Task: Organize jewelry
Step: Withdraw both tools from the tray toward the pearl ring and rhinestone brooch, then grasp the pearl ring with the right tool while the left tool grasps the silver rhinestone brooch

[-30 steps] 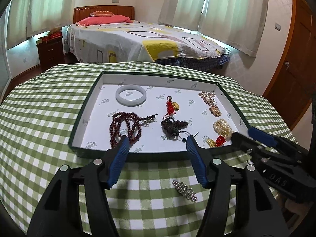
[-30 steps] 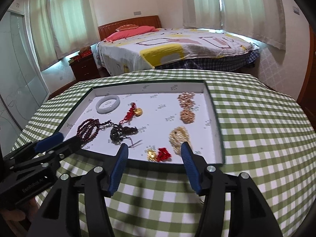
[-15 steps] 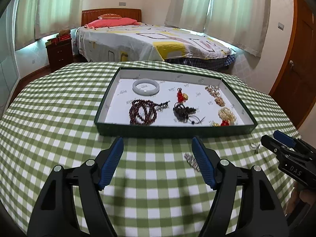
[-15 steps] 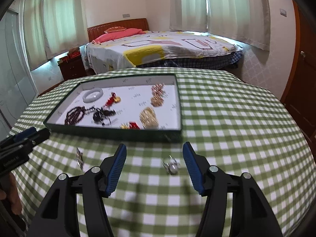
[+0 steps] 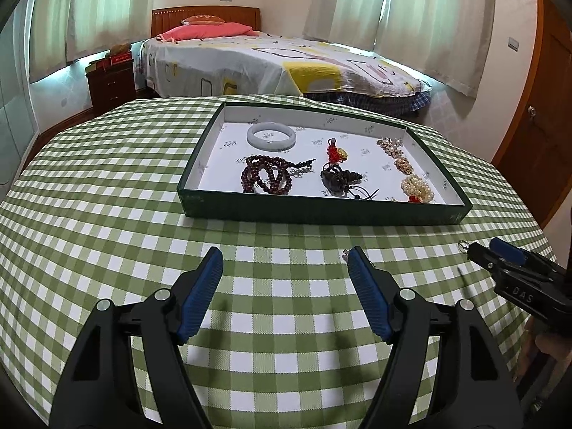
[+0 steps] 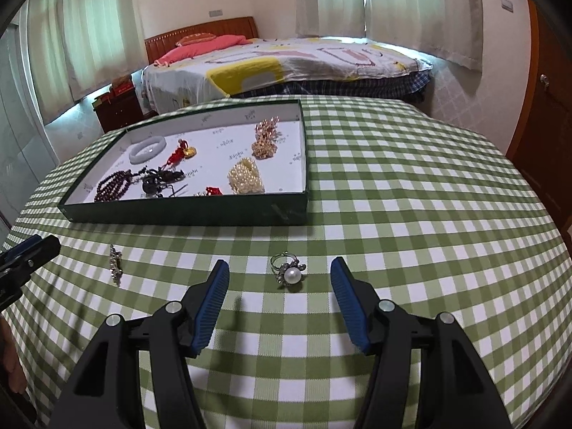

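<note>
Green-and-white checked cloth covers the round table (image 6: 411, 193), filling both wrist views. On it sits the dark green tray (image 6: 186, 211) with a white lining, at 11 o'clock in the right wrist view and 12 o'clock in the left wrist view. Inside the tray, left wrist view: white bangle (image 5: 271, 135) at the far side, dark red bead strand (image 5: 266, 178) at the near left, black cord piece (image 5: 339, 178) just right of it, red knot charm (image 5: 334, 152) behind that, pearl cluster (image 5: 416, 186) at the near right, gold pieces (image 5: 397, 153) along the right wall. Left gripper (image 5: 284, 261) has its jaws released and wide, nothing between the pads, only bare cloth. Right gripper (image 6: 279, 271) likewise stands spread apart, not pressing anything; the pearl ring (image 6: 289, 271) lies on the cloth between its fingertips, touching neither pad, near side of the tray. A small silver beaded chain (image 6: 116, 264) lies on the cloth at 9 o'clock from the ring, well apart from it, outside the tray; in the left wrist view it is mostly hidden behind the right-hand finger.
</note>
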`<state>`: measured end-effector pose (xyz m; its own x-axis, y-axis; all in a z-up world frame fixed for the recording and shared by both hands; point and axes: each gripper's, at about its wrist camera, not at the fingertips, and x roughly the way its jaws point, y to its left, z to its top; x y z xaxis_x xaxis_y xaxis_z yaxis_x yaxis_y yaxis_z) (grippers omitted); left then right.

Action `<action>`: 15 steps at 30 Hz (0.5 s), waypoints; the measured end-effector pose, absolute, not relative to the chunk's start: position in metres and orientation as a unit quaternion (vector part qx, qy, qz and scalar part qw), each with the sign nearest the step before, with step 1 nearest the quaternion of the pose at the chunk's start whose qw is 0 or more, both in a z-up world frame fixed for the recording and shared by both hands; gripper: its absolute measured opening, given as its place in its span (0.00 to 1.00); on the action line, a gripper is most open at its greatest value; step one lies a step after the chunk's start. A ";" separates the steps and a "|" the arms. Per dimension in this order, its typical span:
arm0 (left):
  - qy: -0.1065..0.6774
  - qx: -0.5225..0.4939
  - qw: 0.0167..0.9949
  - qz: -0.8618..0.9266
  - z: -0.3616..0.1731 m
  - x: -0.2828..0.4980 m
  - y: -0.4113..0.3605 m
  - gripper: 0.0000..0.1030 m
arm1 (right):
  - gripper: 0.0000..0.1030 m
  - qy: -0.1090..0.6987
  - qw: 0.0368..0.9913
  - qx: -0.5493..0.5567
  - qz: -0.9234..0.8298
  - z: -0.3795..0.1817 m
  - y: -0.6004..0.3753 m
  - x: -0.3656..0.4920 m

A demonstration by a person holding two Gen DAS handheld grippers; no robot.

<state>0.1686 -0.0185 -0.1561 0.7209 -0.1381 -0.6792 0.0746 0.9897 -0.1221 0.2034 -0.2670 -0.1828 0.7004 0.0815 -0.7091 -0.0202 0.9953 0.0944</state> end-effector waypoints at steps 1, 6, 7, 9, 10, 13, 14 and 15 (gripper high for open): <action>0.371 -0.043 0.926 -0.058 -0.158 0.170 -0.019 0.68 | 0.54 0.388 0.920 0.040 0.029 -0.183 -0.266 0.205; 0.378 -0.045 0.923 -0.057 -0.163 0.172 -0.020 0.68 | 0.51 0.394 0.918 0.035 0.031 -0.186 -0.267 0.213; 0.379 -0.045 0.923 -0.057 -0.164 0.173 -0.021 0.68 | 0.50 0.396 0.917 0.035 0.031 -0.187 -0.267 0.215; 0.381 -0.046 0.922 -0.057 -0.165 0.174 -0.021 0.68 | 0.47 0.405 0.913 0.038 0.033 -0.190 -0.268 0.218; 0.382 -0.046 0.921 -0.057 -0.166 0.174 -0.021 0.68 | 0.45 0.408 0.912 0.040 0.035 -0.190 -0.269 0.219; 0.383 -0.047 0.921 -0.059 -0.167 0.173 -0.023 0.68 | 0.43 0.417 0.907 0.048 0.039 -0.193 -0.271 0.220; 0.384 -0.046 0.920 -0.059 -0.167 0.173 -0.024 0.68 | 0.43 0.416 0.907 0.048 0.039 -0.193 -0.272 0.219; 0.384 -0.046 0.920 -0.060 -0.168 0.173 -0.025 0.68 | 0.42 0.417 0.907 0.045 0.039 -0.193 -0.271 0.219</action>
<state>0.1729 -0.0245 -0.1679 0.6972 -0.1450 -0.7021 0.0746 0.9887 -0.1300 0.2189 -0.2713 -0.1933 0.6496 0.1080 -0.7526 -0.0332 0.9929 0.1138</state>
